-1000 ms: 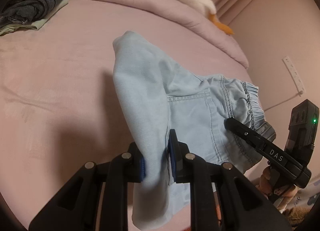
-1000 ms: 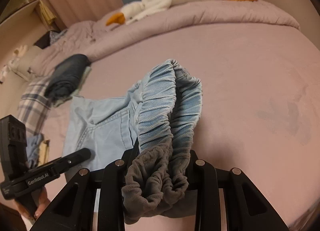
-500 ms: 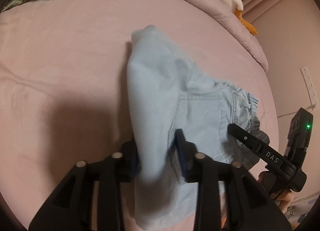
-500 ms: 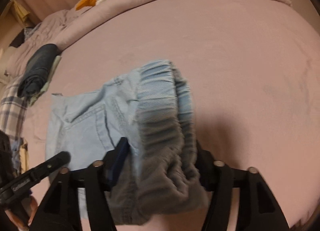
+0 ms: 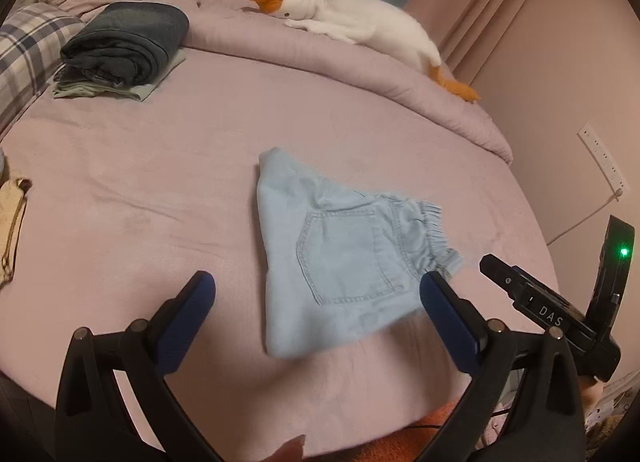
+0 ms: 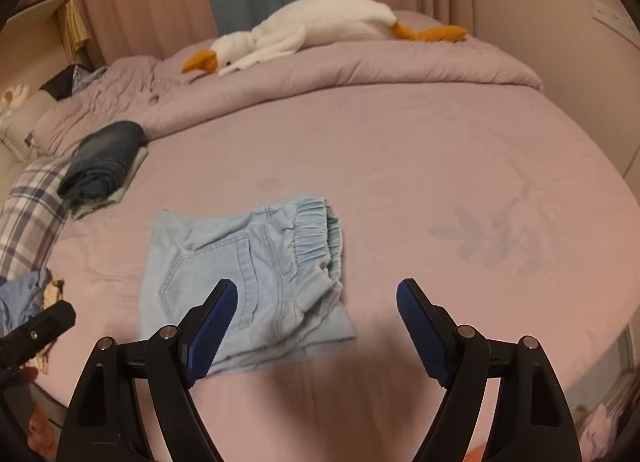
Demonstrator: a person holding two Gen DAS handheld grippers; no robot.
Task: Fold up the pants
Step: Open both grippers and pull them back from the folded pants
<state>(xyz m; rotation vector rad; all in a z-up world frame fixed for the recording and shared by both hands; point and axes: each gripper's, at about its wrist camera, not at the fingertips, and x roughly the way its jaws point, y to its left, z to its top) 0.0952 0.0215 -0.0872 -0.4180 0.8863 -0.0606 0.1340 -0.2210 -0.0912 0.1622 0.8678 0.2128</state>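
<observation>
The light blue denim pants (image 5: 340, 250) lie folded into a small bundle on the pink bed, back pocket up, elastic waistband toward the right. In the right wrist view the same pants (image 6: 248, 278) rest just beyond the left finger. My left gripper (image 5: 316, 286) is open, hovering over the near part of the bundle with nothing held. My right gripper (image 6: 316, 294) is open too, its blue pads wide apart above the bundle's near right corner. The right gripper's body (image 5: 560, 310) shows at the right edge of the left wrist view.
A stack of dark folded clothes (image 5: 124, 50) sits at the far left of the bed (image 5: 160, 166). A white goose plush (image 5: 360, 22) lies on the rolled pink duvet (image 5: 320, 58) at the back. A plaid pillow (image 6: 28, 218) and loose fabric (image 6: 24, 294) are at the left edge.
Both grippers have opened and let go of the pants, then pulled back and up. The pants dropped from hanging in the jaws to lying folded on the bed.
</observation>
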